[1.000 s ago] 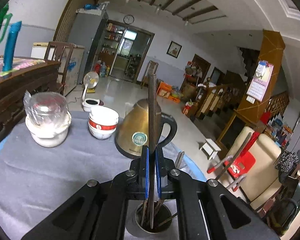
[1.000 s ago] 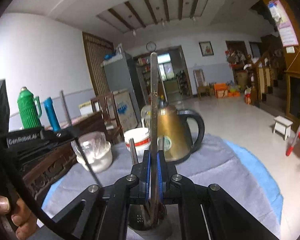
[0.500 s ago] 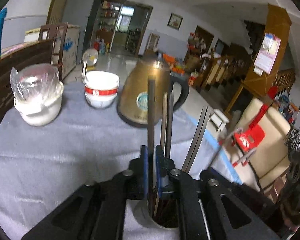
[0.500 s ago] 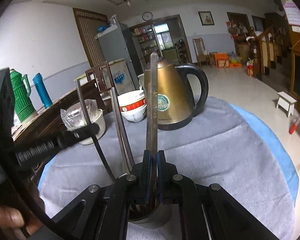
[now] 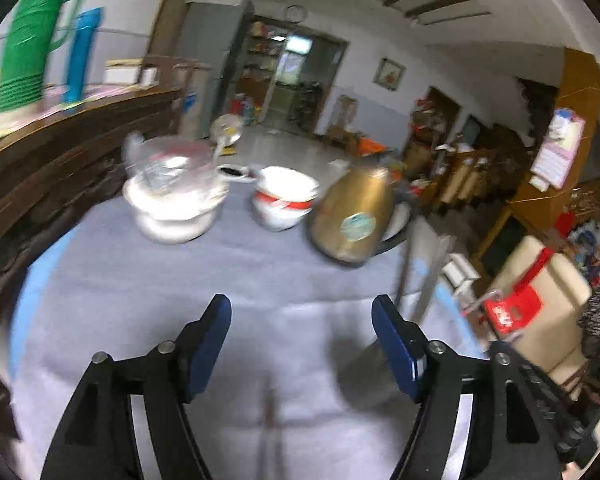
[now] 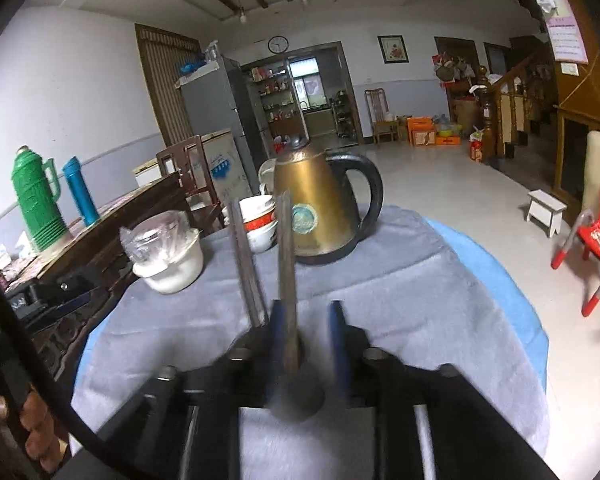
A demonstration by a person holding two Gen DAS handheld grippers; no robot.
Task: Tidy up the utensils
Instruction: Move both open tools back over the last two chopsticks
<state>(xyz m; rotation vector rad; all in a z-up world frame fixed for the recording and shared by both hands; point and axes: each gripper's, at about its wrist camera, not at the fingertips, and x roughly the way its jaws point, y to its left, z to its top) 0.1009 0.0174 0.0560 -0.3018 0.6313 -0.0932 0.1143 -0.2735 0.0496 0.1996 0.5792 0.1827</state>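
The left gripper (image 5: 301, 322) hung over the grey cloth (image 5: 148, 280), its jaws spreading wide with nothing between the blue pads. Ahead of it to the left sat a white pot covered in plastic (image 5: 172, 196); straight ahead stood stacked white bowls with a red band (image 5: 284, 200), and ahead to the right a gold kettle (image 5: 354, 216). Just off its right finger, blurred grey utensil handles (image 5: 428, 272) rose from below.

The right gripper (image 6: 306, 320) also had its jaws parting. A dark flat utensil (image 6: 287, 264) stood upright between them, beside the left pad; whether it touched could not be told. It sat in a dark holder (image 6: 300, 394) beneath the fingers. Two more handles (image 6: 246, 264) leaned just left of the left finger. The kettle (image 6: 320, 208) stood ahead.
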